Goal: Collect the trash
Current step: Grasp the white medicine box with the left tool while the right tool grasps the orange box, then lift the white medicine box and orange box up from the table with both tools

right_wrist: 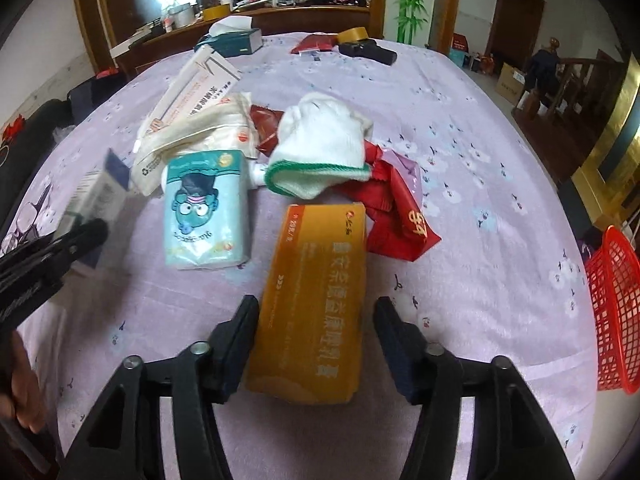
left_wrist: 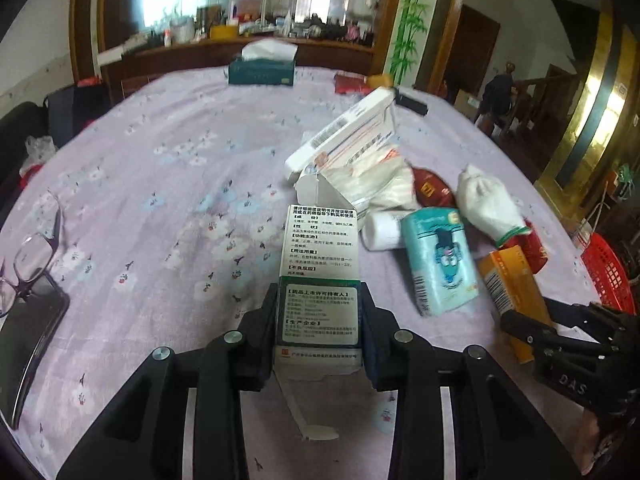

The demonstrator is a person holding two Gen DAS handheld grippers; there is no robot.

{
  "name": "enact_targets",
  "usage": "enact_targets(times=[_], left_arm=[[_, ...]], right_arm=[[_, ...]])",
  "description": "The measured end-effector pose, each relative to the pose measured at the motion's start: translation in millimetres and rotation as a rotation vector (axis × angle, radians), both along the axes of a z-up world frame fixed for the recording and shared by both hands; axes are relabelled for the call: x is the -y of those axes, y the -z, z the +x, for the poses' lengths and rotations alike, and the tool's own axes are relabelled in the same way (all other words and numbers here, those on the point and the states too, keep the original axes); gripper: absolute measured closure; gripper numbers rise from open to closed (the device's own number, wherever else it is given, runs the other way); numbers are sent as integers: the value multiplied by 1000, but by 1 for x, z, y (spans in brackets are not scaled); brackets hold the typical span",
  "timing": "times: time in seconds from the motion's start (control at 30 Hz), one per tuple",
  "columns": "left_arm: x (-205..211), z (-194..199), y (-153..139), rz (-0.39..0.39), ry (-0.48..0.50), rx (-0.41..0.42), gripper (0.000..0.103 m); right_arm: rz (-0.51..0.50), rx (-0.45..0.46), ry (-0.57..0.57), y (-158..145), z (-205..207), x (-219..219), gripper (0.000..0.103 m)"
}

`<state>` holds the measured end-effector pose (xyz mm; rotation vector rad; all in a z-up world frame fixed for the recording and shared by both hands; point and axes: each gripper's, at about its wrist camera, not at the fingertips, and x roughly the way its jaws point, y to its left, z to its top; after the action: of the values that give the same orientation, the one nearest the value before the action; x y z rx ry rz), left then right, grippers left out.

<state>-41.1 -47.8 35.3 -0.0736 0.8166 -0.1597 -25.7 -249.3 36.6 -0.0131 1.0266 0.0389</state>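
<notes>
My left gripper (left_wrist: 319,300) is shut on a green-and-white medicine box (left_wrist: 320,256), which it holds lifted over the lilac tablecloth (left_wrist: 168,184); the box's bottom flap hangs loose. In the right wrist view this box (right_wrist: 100,196) shows blurred at the left. My right gripper (right_wrist: 316,308) points down over an orange medicine box (right_wrist: 316,280) that lies on the cloth. Its jaws straddle the box's near end, with a gap on the right side, so it is open. Behind lie a blue tissue pack (right_wrist: 206,216), a white glove (right_wrist: 324,140) and red wrappers (right_wrist: 396,216).
A red mesh basket (right_wrist: 618,308) stands beyond the table's right edge. A long white box (right_wrist: 192,80) and a plastic bag (right_wrist: 200,128) lie in the pile. Glasses (left_wrist: 28,264) and a dark phone (left_wrist: 32,344) rest at the left. A tissue box (left_wrist: 262,66) sits far back.
</notes>
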Motion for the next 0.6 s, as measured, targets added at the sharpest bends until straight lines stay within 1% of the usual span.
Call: enact_targets(times=[0.1, 0.17, 0.27, 0.3, 0.4, 0.47, 0.53, 0.6], left_arm=[[4, -10, -5, 0, -4, 47, 70], [7, -16, -7, 5, -15, 77, 70], [10, -23, -8, 6, -31, 111, 70], [11, -23, -8, 7, -33, 117, 70], [14, -24, -6, 28, -38, 130, 70], [15, -24, -5, 21, -38, 134, 70], [16, -25, -4, 34, -38, 134, 70], [18, -25, -3, 37, -42, 132, 70]], right_arm=[[27, 19, 13, -2, -6, 7, 51], [53, 47, 11, -5, -11, 9, 51], [49, 135, 8, -12, -24, 8, 52], [50, 175, 3, -14, -29, 8, 52], [63, 233, 0, -17, -37, 7, 52], [76, 262, -3, -18, -39, 6, 52], [66, 293, 1, -19, -42, 5, 52], [73, 299, -2, -18, -42, 5, 52]])
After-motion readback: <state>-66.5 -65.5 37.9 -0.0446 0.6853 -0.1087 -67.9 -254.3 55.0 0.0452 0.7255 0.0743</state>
